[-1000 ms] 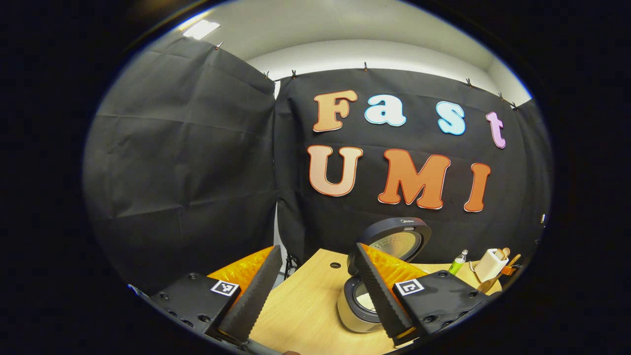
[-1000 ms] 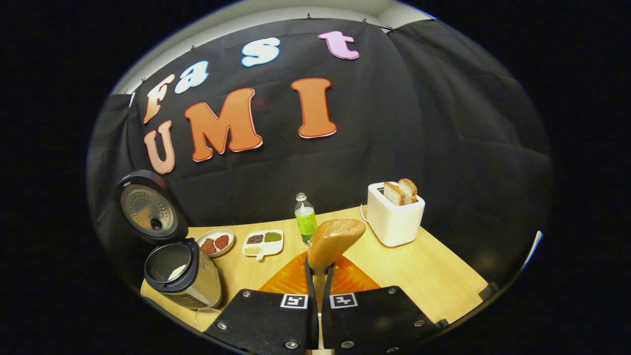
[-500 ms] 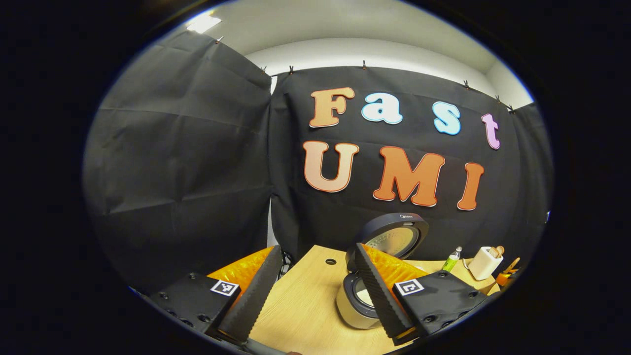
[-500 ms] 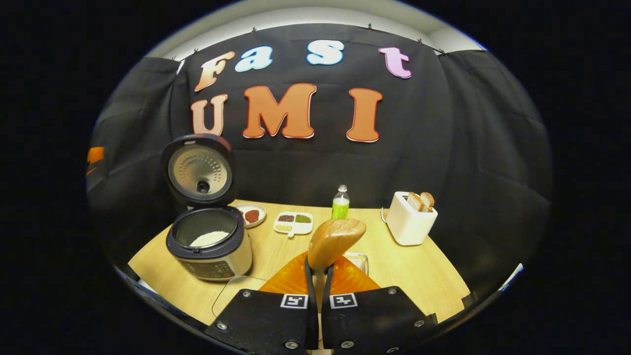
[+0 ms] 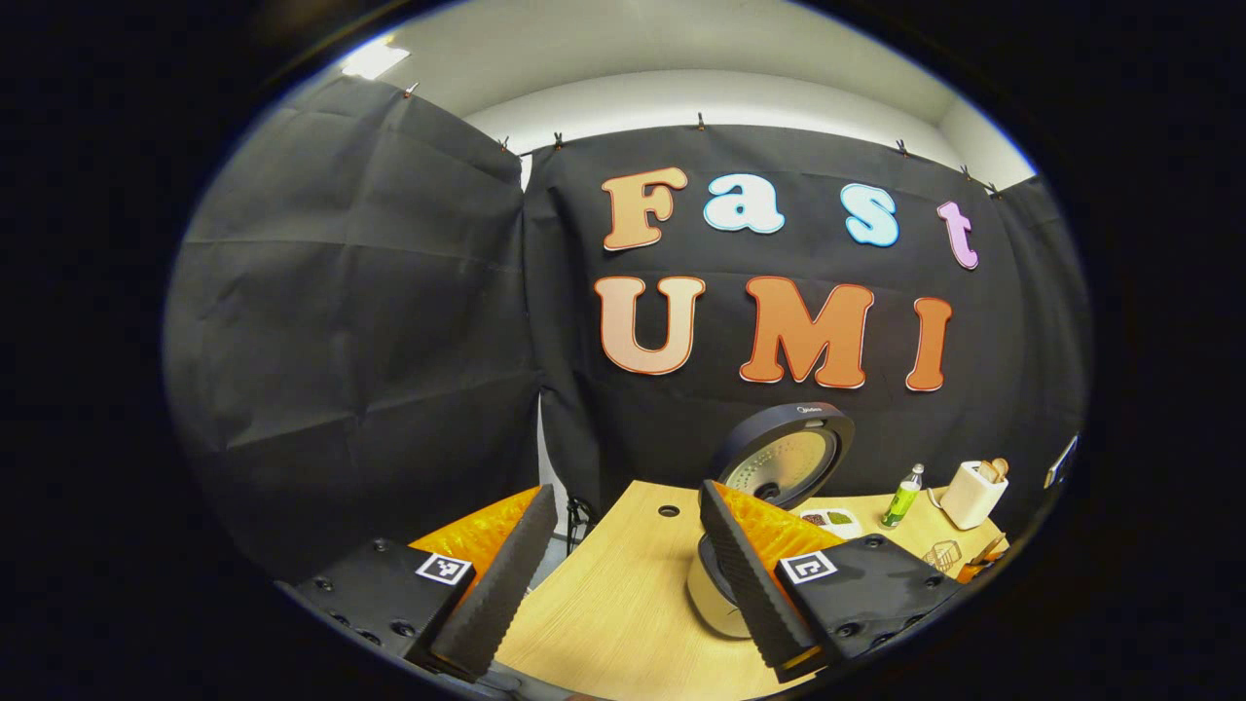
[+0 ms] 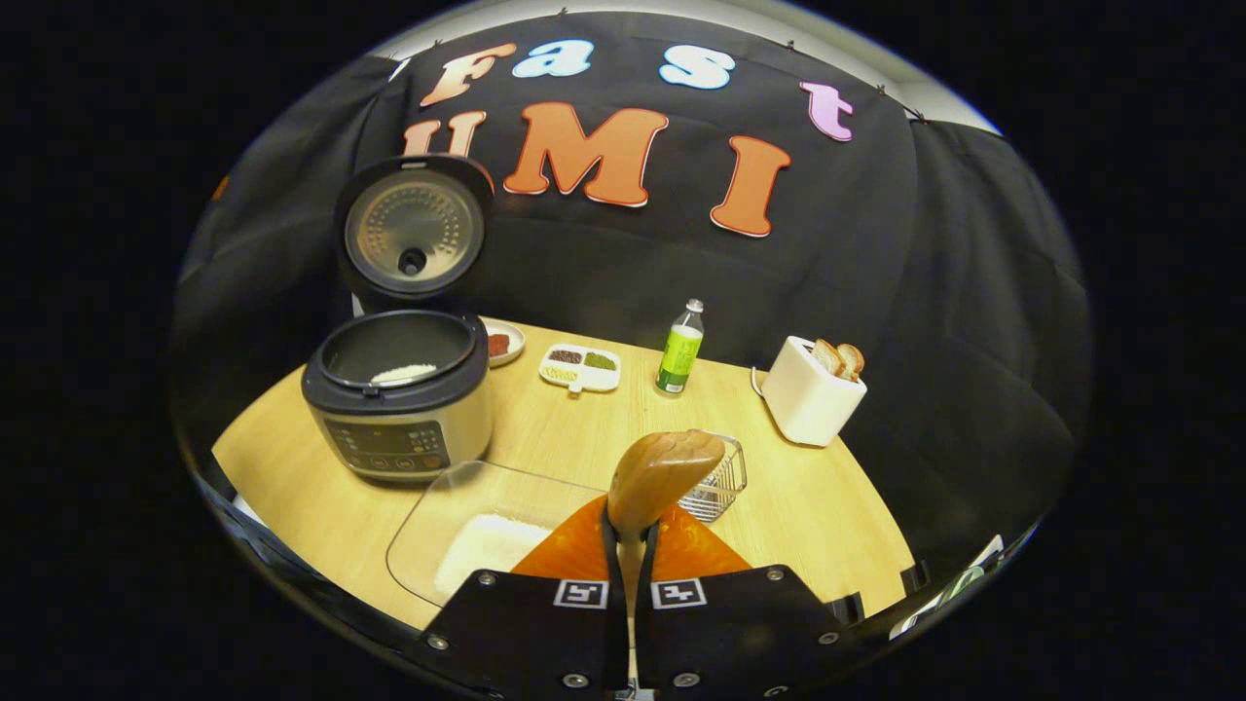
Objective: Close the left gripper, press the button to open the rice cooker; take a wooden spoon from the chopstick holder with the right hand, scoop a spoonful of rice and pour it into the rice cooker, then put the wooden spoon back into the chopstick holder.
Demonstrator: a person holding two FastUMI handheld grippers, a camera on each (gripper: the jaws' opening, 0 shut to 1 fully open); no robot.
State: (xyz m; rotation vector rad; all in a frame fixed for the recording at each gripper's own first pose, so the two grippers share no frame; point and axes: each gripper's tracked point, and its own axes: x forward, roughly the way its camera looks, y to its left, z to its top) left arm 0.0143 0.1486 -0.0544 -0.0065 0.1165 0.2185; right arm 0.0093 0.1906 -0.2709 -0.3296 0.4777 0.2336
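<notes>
Only rightward, wooden spoon (image 6: 665, 470) gripped

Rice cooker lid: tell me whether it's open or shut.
Open. The rice cooker lid stands upright behind the pot, its perforated inner face showing, and white rice is visible inside.

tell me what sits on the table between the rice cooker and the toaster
In the right gripper view, a small round dish, a divided white tray and a green bottle stand between the rice cooker and the toaster.

Wooden table (image 6: 545, 428) bearing rice cooker (image 6: 397, 404), glass dish (image 6: 467, 531), toaster (image 6: 811, 394), bottle (image 6: 679, 350), wire basket (image 6: 718, 485).
</notes>
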